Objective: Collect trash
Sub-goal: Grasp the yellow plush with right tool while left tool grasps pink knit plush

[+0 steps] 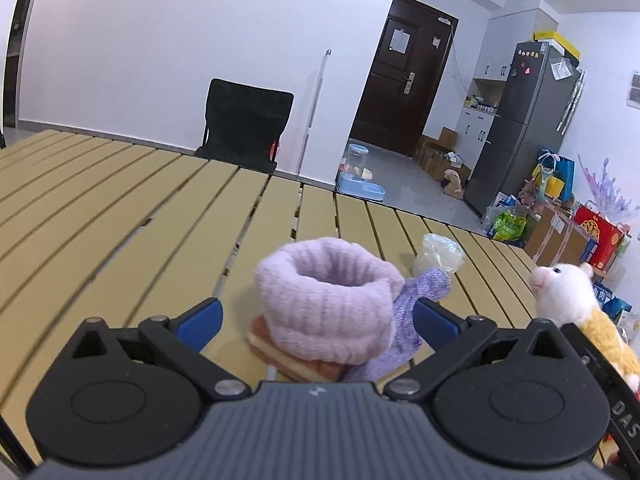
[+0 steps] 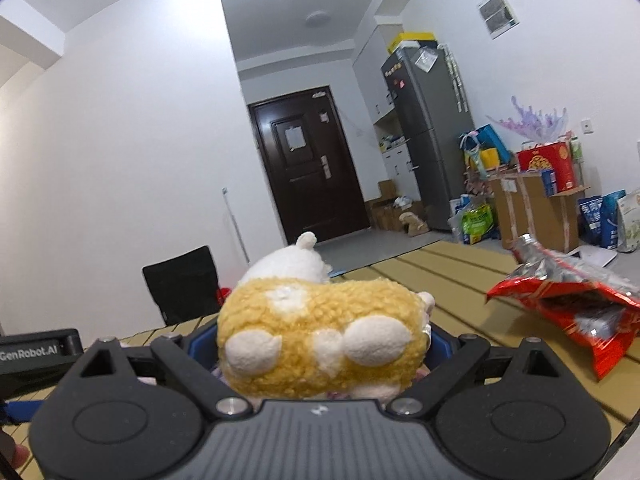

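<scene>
Wrapper [image 2: 568, 312] lay crinkly, light and slippery; its crimped edge looked the best hold. Right tool [image 2: 308, 344] pinched the plush [image 2: 316, 336]; left tool [image 1: 316, 316] was spread.

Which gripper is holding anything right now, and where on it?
The right gripper clamps the plush toy around its yellow body. The left gripper is open, holding nothing.

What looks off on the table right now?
The right hand-held gripper holds a plush toy, not trash, while the torn red snack bag lies uncollected beside it.
</scene>
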A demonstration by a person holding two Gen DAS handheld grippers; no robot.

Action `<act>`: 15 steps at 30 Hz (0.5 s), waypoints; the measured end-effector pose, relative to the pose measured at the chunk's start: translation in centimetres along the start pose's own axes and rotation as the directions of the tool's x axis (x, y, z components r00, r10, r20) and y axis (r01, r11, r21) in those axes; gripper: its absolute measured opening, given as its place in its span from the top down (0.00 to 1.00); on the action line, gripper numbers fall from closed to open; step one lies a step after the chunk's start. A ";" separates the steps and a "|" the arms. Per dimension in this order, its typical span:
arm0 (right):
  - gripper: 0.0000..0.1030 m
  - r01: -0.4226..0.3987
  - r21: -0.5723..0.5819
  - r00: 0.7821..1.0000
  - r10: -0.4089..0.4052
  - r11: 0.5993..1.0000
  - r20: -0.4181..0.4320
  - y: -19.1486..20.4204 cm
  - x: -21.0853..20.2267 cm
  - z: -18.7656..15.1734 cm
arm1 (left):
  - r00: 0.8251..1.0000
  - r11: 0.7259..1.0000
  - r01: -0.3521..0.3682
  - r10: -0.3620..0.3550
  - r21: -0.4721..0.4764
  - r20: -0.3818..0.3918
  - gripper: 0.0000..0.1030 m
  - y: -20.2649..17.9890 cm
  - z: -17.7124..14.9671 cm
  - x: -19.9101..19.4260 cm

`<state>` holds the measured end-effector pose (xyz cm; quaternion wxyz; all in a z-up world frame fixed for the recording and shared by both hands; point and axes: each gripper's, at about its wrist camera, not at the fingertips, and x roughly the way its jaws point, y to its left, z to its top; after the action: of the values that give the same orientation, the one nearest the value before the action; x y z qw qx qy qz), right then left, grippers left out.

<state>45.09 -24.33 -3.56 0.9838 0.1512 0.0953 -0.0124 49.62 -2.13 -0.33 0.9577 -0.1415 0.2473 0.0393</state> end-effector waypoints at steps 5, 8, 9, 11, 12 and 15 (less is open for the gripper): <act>0.08 0.035 0.018 0.999 -0.035 0.999 0.002 -1.5 0.5 -0.2 | 1.000 1.000 -0.009 0.009 -0.023 0.000 0.00 -0.7 -0.1 1.4; 0.08 0.045 0.017 0.999 -0.045 0.999 -0.008 -2.1 1.0 -0.2 | 1.000 0.999 -0.014 0.014 -0.038 0.000 0.05 -0.6 0.0 2.1; 0.08 0.048 0.017 0.999 -0.048 0.999 -0.010 -2.3 1.2 -0.2 | 1.000 0.999 -0.018 0.018 -0.035 -0.004 0.08 -0.7 0.0 2.3; 0.08 0.051 0.018 0.999 -0.050 0.999 -0.013 -2.6 1.5 -0.2 | 0.999 0.999 -0.032 0.031 -0.026 -0.026 0.32 -0.7 0.0 3.0; 0.08 0.050 0.019 0.999 -0.050 0.999 -0.015 -2.6 1.7 -0.2 | 0.999 0.999 -0.043 0.043 -0.018 -0.032 0.36 -0.9 -0.1 3.2; 0.08 0.044 0.024 0.999 -0.043 0.999 -0.022 -2.7 2.2 -0.2 | 0.999 0.999 -0.045 0.045 -0.023 -0.017 0.54 -0.8 -0.3 3.4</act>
<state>47.09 -26.81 -4.99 0.9803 0.1614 0.1090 -0.0333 52.56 -2.95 -1.97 0.9528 -0.1473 0.2579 0.0625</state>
